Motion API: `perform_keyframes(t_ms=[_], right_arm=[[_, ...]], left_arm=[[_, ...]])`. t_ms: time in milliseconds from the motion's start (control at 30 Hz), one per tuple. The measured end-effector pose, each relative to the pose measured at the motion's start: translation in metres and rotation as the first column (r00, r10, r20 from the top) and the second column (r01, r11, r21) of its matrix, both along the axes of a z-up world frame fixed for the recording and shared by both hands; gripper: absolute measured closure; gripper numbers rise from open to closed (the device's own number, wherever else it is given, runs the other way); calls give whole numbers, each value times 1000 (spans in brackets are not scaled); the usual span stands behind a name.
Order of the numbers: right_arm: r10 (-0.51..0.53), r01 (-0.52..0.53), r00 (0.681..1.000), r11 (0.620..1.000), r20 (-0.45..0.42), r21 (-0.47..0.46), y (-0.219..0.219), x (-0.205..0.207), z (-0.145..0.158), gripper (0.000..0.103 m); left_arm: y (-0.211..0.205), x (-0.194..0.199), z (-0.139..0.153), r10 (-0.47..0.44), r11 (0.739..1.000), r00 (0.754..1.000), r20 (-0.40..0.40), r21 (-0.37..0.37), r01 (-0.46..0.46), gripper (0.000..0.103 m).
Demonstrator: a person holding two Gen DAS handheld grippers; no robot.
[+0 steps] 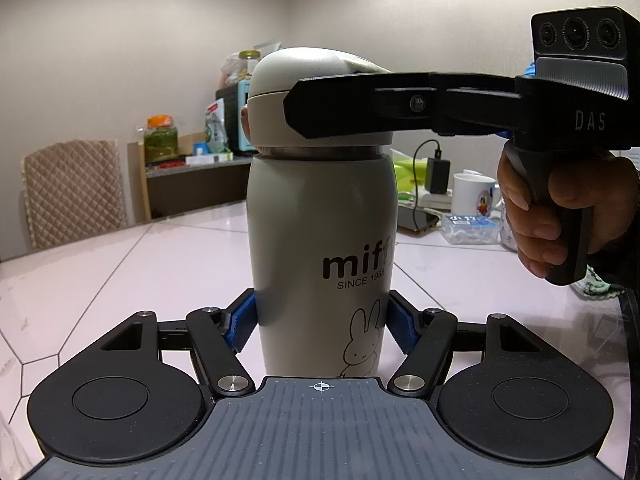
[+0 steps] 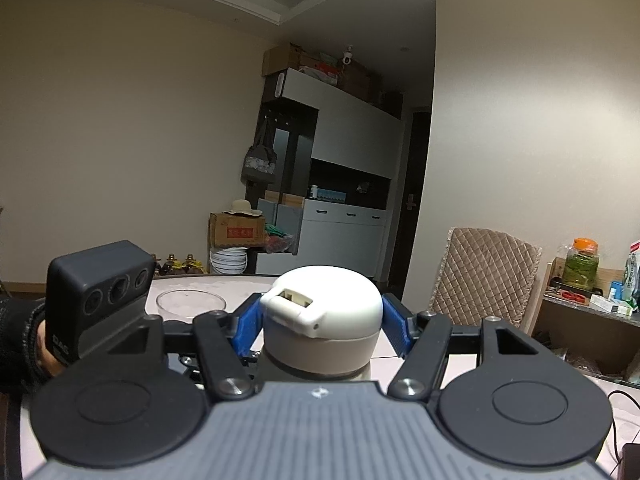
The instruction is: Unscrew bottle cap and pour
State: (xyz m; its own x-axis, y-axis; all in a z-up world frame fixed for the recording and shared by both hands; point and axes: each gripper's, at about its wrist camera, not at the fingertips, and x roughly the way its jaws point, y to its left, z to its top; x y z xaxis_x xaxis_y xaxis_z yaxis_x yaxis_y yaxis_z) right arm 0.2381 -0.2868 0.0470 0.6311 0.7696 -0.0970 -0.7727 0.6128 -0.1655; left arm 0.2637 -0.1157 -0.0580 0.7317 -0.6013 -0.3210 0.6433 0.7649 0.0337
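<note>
1. The left hand-held gripper (image 1: 322, 322) pinches the lower body of the grey bottle (image 1: 320, 248), one blue pad (image 1: 240, 326) pressed on each side, beside the printed rabbit.
2. The right hand-held gripper (image 2: 320, 322) comes in level from the side and clamps the pale domed cap (image 2: 326, 304) — its blue pads (image 2: 394, 326) sit against opposite sides of the cap. In the left wrist view its black finger (image 1: 340, 106) crosses the front of the cap.
3. A hand (image 1: 536, 216) wraps the right tool's black handle, to the right of the bottle.
4. The bottle stands upright on the pale tiled counter (image 1: 120, 272), cap on, a dark metal band showing between cap and body.
5. A clear glass bowl (image 2: 191, 305) sits on the counter beyond the left tool.
6. Farther off — a white mug (image 1: 474, 194), a phone (image 1: 418, 220), a quilted chair back (image 1: 74, 192) and a jar with an orange lid (image 1: 161, 138).
</note>
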Motion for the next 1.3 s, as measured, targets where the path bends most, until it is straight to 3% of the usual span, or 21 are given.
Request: perform_keyframes(t_ms=[67, 133, 300, 500, 767, 1300], right_arm=[[-6, 6, 1000, 1000, 4, 4, -1, -1, -1, 33], [-11, 11, 1000, 1000, 7, 14, -2, -3, -1, 21], [-69, 69, 998, 997, 10, 38, -5, -13, -1, 16], [-216, 216, 976, 973, -6, 77, 2, -34, -5, 9], [-345, 344, 939, 932, -12, 117, 19, -50, -15, 9], [-461, 461, 887, 877, -27, 138, 43, -45, -29, 9]], left_arm=[[0, 0, 0, 0, 1000, 1000, 0, 0, 0, 31], [-1, 1, -1, 0, 1000, 1000, 0, 0, 0, 32], [-1, 0, 0, 0, 1000, 1000, 1, 0, 0, 31], [0, 0, 2, 0, 1000, 1000, 1, 0, 0, 31], [0, 0, 3, 1, 1000, 1000, 0, 0, -1, 31], [3, -9, 5, 2, 1000, 1000, 0, 0, -2, 31]])
